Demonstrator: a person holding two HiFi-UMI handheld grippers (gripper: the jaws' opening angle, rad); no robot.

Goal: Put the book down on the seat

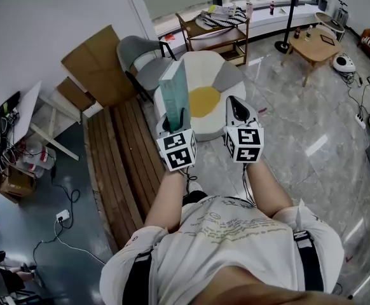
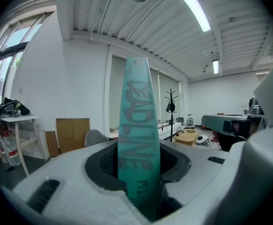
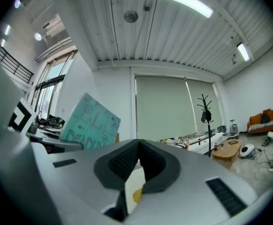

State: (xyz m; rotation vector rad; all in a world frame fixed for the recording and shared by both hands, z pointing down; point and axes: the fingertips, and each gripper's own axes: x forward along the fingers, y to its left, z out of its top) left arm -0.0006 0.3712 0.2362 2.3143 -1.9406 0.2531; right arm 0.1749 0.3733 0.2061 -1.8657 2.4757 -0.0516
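Observation:
A thin teal book [image 1: 174, 94] stands upright on edge in my left gripper [image 1: 175, 124], which is shut on its lower end. In the left gripper view the book's spine [image 2: 137, 139] rises straight up between the grey pads of the left gripper [image 2: 139, 163]. The seat [image 1: 204, 100], a round white pouf with a yellow centre and grey patches, lies on the floor just beyond and below both grippers. My right gripper [image 1: 238, 110] hangs beside the book to its right, over the seat. The right gripper [image 3: 139, 146] has its tips together and holds nothing; the book's cover [image 3: 89, 123] shows to its left.
A slatted wooden platform [image 1: 118, 157] runs along the left of the seat. A grey chair [image 1: 137, 56] and cardboard sheets [image 1: 99, 62] stand behind it. Farther back are a wooden shelf cart [image 1: 213, 30], a coat stand [image 1: 290, 18] and a low wooden table [image 1: 315, 43].

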